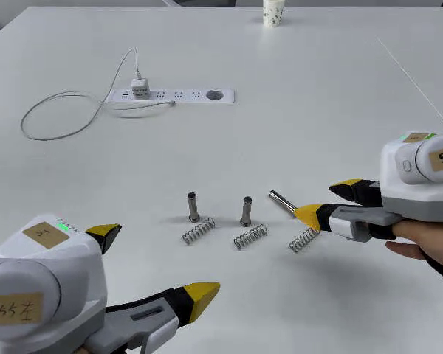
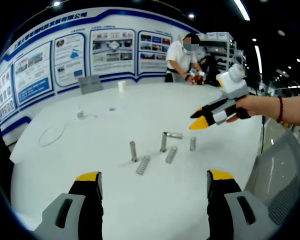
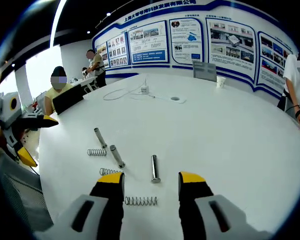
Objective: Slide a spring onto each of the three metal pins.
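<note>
Two pins (image 1: 193,206) stand upright on the table (image 1: 317,88); a third pin (image 1: 283,203) lies flat, slanting toward the far-left corner. Left gripper (image 1: 153,264) and right gripper (image 1: 326,203) are spread.

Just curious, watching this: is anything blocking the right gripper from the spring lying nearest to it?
Nothing visible does. The right gripper, jaws open, hovers close to the nearest spring, with just bare table between them. The fallen pin lies off to one side, not in the path.
</note>
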### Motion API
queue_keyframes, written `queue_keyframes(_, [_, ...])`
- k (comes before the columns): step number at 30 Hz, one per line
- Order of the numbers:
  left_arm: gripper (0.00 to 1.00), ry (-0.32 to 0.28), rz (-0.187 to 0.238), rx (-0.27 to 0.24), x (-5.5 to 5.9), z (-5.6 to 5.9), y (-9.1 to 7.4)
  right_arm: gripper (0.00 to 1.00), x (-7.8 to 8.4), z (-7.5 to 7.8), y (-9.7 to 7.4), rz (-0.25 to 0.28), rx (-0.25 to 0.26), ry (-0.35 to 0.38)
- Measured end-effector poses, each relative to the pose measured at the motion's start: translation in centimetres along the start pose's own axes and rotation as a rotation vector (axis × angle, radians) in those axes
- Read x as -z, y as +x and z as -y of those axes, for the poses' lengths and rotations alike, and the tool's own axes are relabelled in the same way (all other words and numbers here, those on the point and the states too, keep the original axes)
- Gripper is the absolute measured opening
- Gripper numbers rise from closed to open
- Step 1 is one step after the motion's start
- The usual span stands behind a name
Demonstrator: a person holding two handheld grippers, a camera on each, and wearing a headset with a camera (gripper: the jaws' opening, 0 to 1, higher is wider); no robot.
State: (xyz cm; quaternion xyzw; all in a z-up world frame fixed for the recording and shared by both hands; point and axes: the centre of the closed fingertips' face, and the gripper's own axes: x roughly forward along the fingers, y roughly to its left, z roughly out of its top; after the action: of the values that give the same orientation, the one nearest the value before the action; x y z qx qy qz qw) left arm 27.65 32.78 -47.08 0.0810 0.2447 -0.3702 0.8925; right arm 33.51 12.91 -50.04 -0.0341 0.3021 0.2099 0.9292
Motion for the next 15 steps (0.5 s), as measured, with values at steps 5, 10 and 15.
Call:
queue_keyframes(5, [0.87,-0.002,0.001,0.002,0.0,0.1,0.1,0.40,-0.5,-0.1,1.1,-0.005,-0.014,-0.014])
queue_keyframes(10, [0.87,-0.004,-0.005,0.008,0.3,0.3,0.4,0.34,-0.8,-0.1,2.4,-0.006,-0.022,-0.016])
queue_keyframes(15, [0.87,-0.007,-0.001,0.013,0.3,0.5,0.5,0.31,-0.6,0.2,3.7,-0.017,-0.025,-0.009])
